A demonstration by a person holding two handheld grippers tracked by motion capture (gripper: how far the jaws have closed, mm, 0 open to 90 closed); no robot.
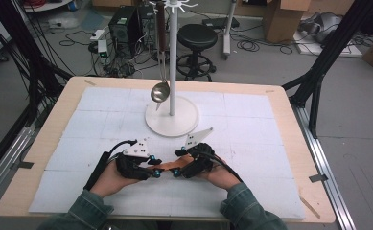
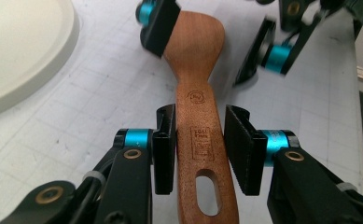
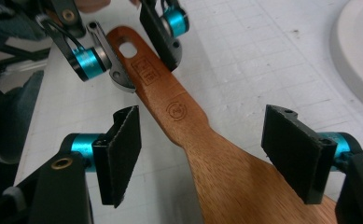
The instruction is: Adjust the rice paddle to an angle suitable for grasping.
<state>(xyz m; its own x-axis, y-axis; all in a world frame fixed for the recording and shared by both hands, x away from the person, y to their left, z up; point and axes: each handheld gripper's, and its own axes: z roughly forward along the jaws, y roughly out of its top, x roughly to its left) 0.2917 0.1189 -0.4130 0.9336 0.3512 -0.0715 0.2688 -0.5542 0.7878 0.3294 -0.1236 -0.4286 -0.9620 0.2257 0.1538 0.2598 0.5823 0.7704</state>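
- The wooden spatula (image 2: pixel 200 116) lies flat on the counter (image 1: pixel 289 163), near the person's edge, between the two hands.
- The left tongs (image 2: pixel 200 140) straddle the handle just above its hanging slot. One pad sits against the wood and the other stands a little off, so I cannot tell whether this is a real clamp or only a close bracket.
- The right tongs (image 3: pixel 221 154) stand wide around the neck where the handle flares into the blade, with clear gaps on both sides and nothing held.
- Taking it at both ends looks meant to keep the long piece level for a lift or a handover.
- The spatula is smooth reddish-brown wood, flat, with a rounded paddle blade, a round burnt-in stamp and a small rectangular mark on the handle.
- The pads (image 3: pixel 123 154) are black, rough-faced blocks on blue-capped arms.
- A white gridded mat (image 1: pixel 251 120) covers the pale wooden counter.
- A white rack (image 1: pixel 172 96) with a round base stands at centre, well apart, with a metal ladle (image 1: pixel 159 91) hanging from it.
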